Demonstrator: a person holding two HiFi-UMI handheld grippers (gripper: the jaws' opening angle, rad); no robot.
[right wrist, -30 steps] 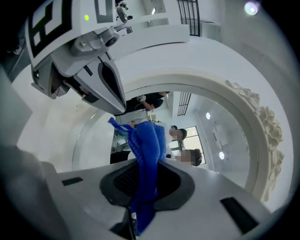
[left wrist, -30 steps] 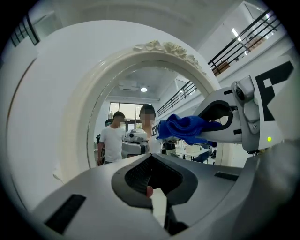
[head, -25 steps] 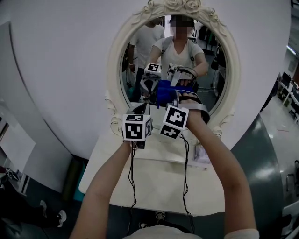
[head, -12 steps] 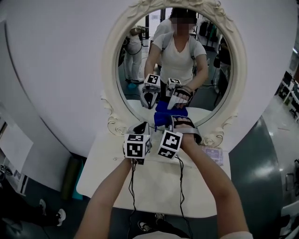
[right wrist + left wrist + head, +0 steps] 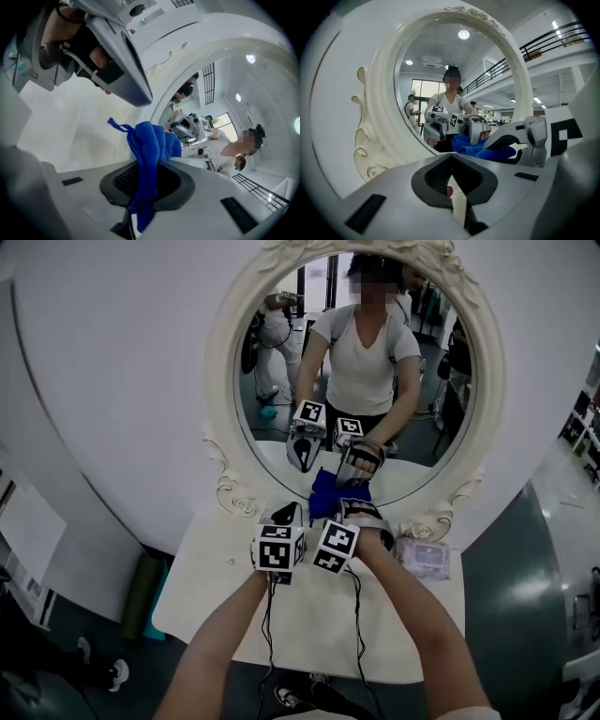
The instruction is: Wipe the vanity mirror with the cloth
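The blue cloth (image 5: pixel 151 140) is pinched in the right gripper (image 5: pixel 143 180) at the vanity mirror's (image 5: pixel 221 381) lower edge. The left gripper's (image 5: pixel 451 176) jaws are pressed together. A packet (image 5: pixel 424 557), far right, is shown only in the head view.

Vanity mirror (image 5: pixel 361 381) frame top cut off — packet (image 5: pixel 424 557) print too small to read.

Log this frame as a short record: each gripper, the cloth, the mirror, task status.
left gripper: jaws together, empty, beside the right one near the mirror's base
right gripper: shut on the blue cloth
cloth position: bunched at the bottom of the glass, seems to meet its reflection
vanity mirror: oval, ornate white frame, standing on the white table
task status: wiping apparently under way at the lower glass
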